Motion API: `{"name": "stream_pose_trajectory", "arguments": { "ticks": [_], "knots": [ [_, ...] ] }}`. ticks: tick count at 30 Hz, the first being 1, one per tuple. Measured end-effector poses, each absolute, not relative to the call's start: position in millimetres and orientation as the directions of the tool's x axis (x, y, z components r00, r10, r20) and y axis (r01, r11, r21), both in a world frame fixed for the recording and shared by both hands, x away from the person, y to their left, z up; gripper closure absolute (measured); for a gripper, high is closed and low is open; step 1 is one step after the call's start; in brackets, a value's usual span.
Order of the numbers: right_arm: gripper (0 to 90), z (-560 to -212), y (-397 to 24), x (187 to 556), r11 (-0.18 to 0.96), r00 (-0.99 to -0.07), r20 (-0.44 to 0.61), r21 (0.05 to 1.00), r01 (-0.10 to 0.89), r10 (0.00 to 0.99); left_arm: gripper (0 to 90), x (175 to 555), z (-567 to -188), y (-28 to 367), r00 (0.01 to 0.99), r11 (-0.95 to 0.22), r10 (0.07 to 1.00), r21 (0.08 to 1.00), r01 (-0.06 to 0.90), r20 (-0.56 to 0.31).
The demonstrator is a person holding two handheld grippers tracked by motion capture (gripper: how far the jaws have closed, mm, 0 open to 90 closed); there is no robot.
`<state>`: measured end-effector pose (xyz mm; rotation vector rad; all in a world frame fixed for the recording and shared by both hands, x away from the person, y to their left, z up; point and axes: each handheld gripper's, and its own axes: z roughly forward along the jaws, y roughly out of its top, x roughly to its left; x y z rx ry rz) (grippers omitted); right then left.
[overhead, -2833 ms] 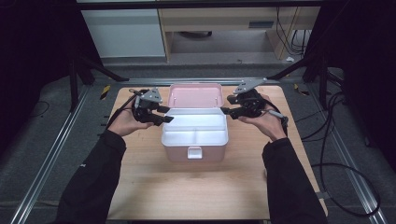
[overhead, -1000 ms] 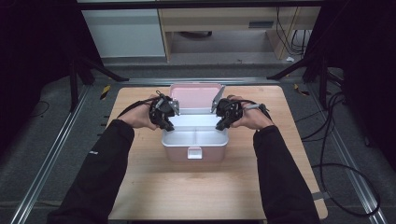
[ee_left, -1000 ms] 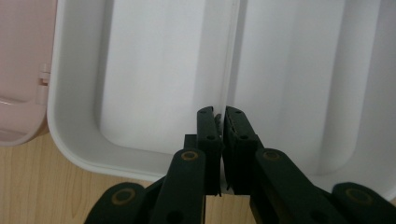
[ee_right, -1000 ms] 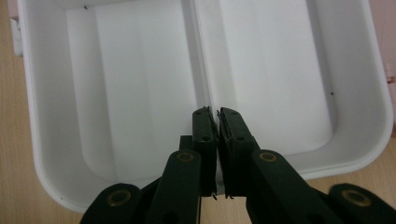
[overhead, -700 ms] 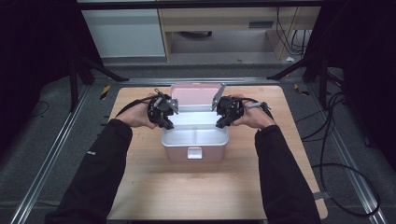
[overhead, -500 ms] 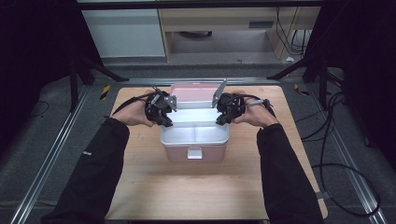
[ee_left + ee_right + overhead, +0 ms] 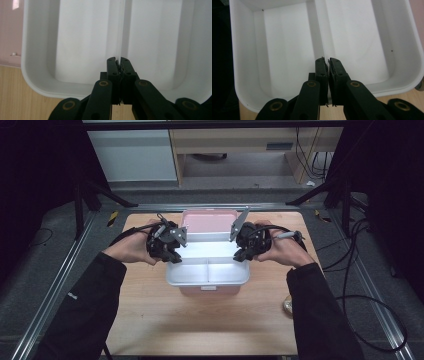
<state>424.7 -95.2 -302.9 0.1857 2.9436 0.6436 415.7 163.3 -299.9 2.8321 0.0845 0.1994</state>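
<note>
Lifted white divided tray [image 7: 207,270] up off pink box [image 7: 209,222] mid-tabletop [image 7: 150,320] since a second back, left gripper [image 7: 175,258] at 9 o'clock, right gripper [image 7: 240,255] at 3, both pinched narrow on its rim, removal likely near done.

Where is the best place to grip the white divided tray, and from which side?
Probably the white divided tray's short end rims, one gripper per end, coming from the left and right. The left gripper and right gripper already grip it there: the thin rim fits between the jaws, and two ends should keep it level.
</note>
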Motion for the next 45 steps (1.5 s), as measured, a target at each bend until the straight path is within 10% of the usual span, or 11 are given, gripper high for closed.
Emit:
{"name": "stream_pose_trajectory", "arguments": {
  "ticks": [24,45],
  "knots": [
    [88.6,-343.3,-90.3,324.0,0.914,-0.993,-0.057,0.399,0.069,0.1,87.5,328.7,-340.7,164.1,0.997,-0.962,0.031,0.274,0.011,0.069],
    [88.1,-431.7,-85.5,316.1,0.908,-0.993,0.048,0.403,0.116,0.106,87.1,324.5,-431.6,169.4,0.996,-0.96,0.065,0.269,0.078,-0.058]
  ]
}}
